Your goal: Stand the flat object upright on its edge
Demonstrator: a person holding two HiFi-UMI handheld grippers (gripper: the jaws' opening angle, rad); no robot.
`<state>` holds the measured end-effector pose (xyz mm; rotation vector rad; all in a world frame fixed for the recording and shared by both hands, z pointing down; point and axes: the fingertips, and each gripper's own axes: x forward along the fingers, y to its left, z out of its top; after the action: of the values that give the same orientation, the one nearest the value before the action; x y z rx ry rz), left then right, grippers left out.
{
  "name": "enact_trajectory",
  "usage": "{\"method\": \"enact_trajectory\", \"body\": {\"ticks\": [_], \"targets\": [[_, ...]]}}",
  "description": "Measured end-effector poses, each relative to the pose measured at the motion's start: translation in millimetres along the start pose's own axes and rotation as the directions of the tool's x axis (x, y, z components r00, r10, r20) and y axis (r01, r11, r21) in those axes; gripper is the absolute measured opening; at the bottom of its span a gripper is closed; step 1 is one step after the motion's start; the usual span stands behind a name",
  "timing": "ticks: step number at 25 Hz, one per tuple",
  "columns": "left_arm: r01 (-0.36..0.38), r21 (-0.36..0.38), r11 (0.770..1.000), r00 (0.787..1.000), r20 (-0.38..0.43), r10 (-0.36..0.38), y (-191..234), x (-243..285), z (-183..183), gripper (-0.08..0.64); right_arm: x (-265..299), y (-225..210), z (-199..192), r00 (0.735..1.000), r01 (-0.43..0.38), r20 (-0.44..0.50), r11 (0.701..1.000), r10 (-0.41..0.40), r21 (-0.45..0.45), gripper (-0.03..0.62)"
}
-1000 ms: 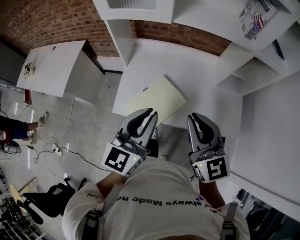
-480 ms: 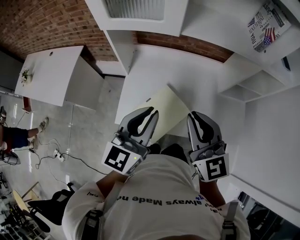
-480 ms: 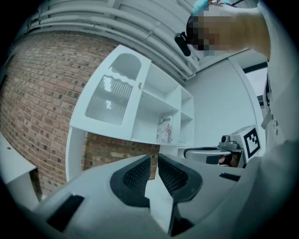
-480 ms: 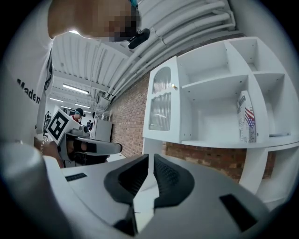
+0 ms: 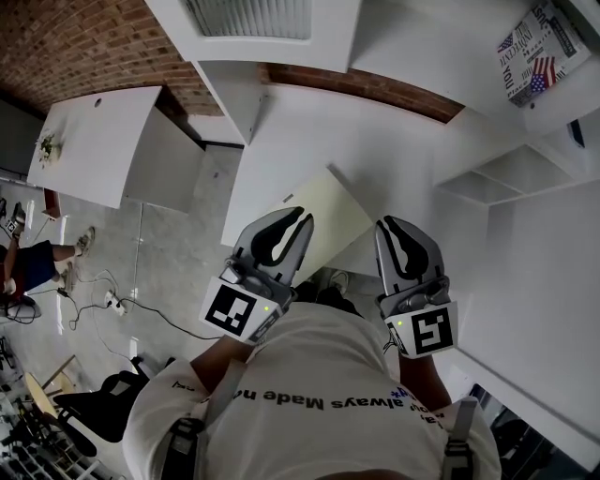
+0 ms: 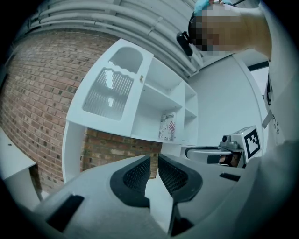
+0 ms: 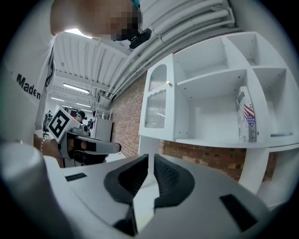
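Note:
A pale cream flat panel lies flat on the white desk, its near corner over the desk's front edge. Both grippers hang close to my chest, short of the desk. The left gripper is shut and empty, its tips over the panel's near left edge in the head view. To the panel's right, the right gripper is also shut and empty. In the left gripper view the jaws stand almost together with nothing between them. It is the same in the right gripper view. The panel is hidden in both gripper views.
White shelves rise behind and right of the desk, with a flag-printed box standing on one. A cabinet with a ribbed glass door hangs above. A second white table stands left. On the floor are cables, a black chair and a person's legs.
Both grippers have crept slightly forward and stayed shut. The panel and desk sit a little nearer in the head view. The person on the floor at left has shifted.

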<state>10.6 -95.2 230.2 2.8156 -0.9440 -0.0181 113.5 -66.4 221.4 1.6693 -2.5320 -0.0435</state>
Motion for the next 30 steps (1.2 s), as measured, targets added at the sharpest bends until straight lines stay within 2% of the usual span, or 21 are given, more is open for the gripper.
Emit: {"method": "enact_trajectory", "body": {"ticks": [3, 6, 13, 15, 19, 23, 28, 30], "targets": [[-0.015, -0.056, 0.998, 1.000, -0.020, 0.014, 2.3, 2.1, -15.7, 0.057, 2.9, -1.3, -5.1, 1.000, -0.031, 0.004, 0.999, 0.031, -0.018, 0.038], [-0.025, -0.124, 0.992, 0.998, -0.060, 0.018, 8.1, 1.1, -38.9, 0.108, 7.1, 1.9, -22.9, 0.998, -0.065, -0.028, 0.998, 0.064, -0.024, 0.040], [-0.120, -0.260, 0.958, 0.978, -0.195, 0.070, 27.4, -16.7, -114.9, 0.183, 13.0, 12.3, -78.2, 0.983, -0.149, -0.117, 0.987, 0.141, -0.059, 0.106], [-0.150, -0.311, 0.938, 0.970, -0.229, 0.080, 34.0, -24.9, -139.2, 0.202, 13.2, 16.7, -100.7, 0.971, -0.180, -0.173, 0.979, 0.162, -0.093, 0.126], [-0.209, -0.377, 0.902, 0.946, -0.312, 0.088, 46.3, -41.5, -189.5, 0.222, 11.8, 30.6, -156.4, 0.923, -0.262, -0.334, 0.947, 0.191, -0.184, 0.161], [-0.263, -0.455, 0.851, 0.925, -0.371, 0.088, 51.8, -57.2, -234.2, 0.244, 15.8, 46.6, -192.4, 0.898, -0.333, -0.369, 0.917, 0.238, -0.219, 0.204], [-0.332, -0.574, 0.748, 0.899, -0.433, 0.066, 52.3, -79.3, -293.7, 0.273, 18.2, 59.9, -233.0, 0.867, -0.405, -0.403, 0.887, 0.295, -0.222, 0.247], [-0.355, -0.601, 0.716, 0.887, -0.457, 0.057, 49.9, -87.2, -315.6, 0.284, 16.4, 62.6, -250.1, 0.850, -0.432, -0.424, 0.873, 0.312, -0.225, 0.258]]}}
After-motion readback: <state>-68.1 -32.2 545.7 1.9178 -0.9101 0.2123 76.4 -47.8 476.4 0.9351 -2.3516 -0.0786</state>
